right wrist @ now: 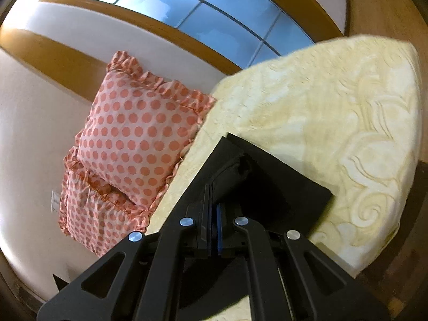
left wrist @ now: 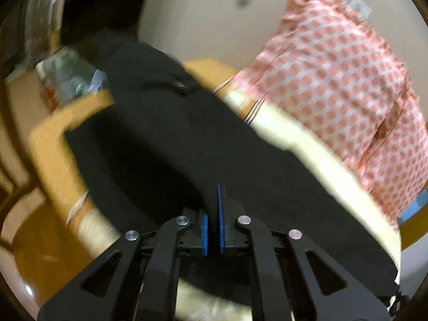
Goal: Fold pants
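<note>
Cream embossed bedspread [right wrist: 334, 112] covers the bed. Two pink polka-dot pillows [right wrist: 139, 136] stand stacked against the white wall [right wrist: 32, 123], touching the bedspread's edge. Wood-framed window [right wrist: 203, 8] above the pillows. Blurred clutter [left wrist: 67, 80] beyond the bed.

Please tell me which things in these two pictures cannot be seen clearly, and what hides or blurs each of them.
- Left wrist view: the clutter beyond the black pants is smeared by motion blur; the items cannot be named.
- Left wrist view: the left tongs are closed, but black on black hides how much cloth they pinch.
- Right wrist view: the right tongs and their arms cover the near part of the pants.
- Right wrist view: the frame edge cuts off the bed.
</note>
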